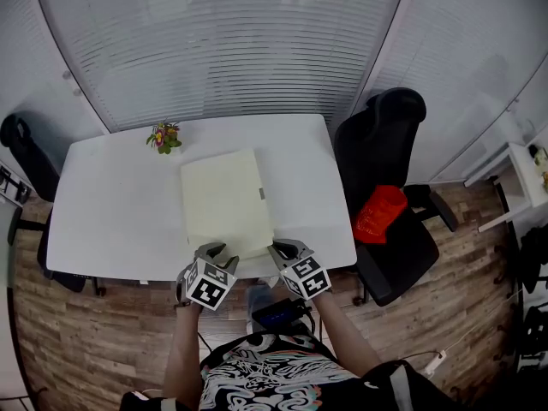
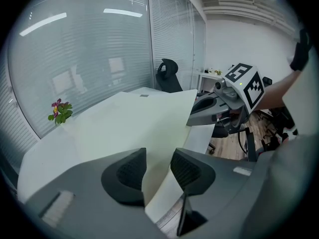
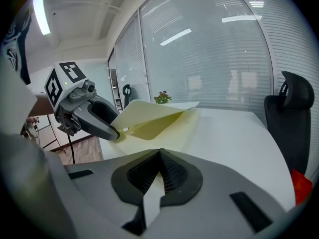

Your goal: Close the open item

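A pale yellow folder (image 1: pixel 224 204) lies on the white table (image 1: pixel 111 221), reaching to its near edge. In the right gripper view its top cover (image 3: pixel 149 116) stands lifted off the lower sheet, with a small snap near the raised corner. My left gripper (image 1: pixel 214 251) is at the folder's near left corner. Its jaws stand open, and the folder's edge (image 2: pixel 149 148) passes between the pads without being pressed. My right gripper (image 1: pixel 282 248) is at the near right corner, shut on a strip of the folder's edge (image 3: pixel 152 195).
A small pot of flowers (image 1: pixel 163 137) stands at the table's far side. A black office chair (image 1: pixel 385 195) with a red item (image 1: pixel 378 212) on its seat is close to the table's right end. Another dark chair (image 1: pixel 26 157) is at the left. Blinds cover the wall behind.
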The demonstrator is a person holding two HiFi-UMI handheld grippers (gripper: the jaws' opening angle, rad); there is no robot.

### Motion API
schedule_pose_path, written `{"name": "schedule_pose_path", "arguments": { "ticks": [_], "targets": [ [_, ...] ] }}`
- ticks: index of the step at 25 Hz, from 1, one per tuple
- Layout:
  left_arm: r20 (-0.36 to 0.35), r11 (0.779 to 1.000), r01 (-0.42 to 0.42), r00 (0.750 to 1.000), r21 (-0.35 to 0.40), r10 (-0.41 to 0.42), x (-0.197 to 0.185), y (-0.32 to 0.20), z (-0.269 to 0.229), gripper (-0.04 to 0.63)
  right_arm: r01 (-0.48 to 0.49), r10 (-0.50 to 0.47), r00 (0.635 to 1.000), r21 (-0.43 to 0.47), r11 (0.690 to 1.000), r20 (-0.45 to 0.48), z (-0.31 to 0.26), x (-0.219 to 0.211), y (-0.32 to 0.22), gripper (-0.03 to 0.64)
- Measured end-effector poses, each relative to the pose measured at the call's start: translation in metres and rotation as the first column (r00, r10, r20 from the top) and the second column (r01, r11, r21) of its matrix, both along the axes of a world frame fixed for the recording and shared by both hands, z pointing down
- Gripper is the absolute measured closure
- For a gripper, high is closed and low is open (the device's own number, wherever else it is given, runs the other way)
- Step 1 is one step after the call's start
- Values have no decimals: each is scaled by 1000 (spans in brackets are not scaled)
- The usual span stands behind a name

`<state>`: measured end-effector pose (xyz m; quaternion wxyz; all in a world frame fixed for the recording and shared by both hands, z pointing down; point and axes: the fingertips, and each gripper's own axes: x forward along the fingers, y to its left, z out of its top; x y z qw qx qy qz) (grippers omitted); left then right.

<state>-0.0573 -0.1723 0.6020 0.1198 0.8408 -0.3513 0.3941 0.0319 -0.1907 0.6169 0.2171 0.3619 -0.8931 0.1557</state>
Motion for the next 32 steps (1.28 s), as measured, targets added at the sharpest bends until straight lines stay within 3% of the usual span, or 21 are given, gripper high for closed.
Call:
{"name": "schedule_pose_path", "arguments": {
  "ticks": [13,32],
  "targets": [
    [98,989,-84,990,-119,96,4,3,18,439,6,-6,1000,2,1000,15,-1,-1,0,615],
    [75,983,-86,992,-162,99,4,2,21,432,4,-4,1000,0,1000,19,0,-1,1,615]
  ]
}}
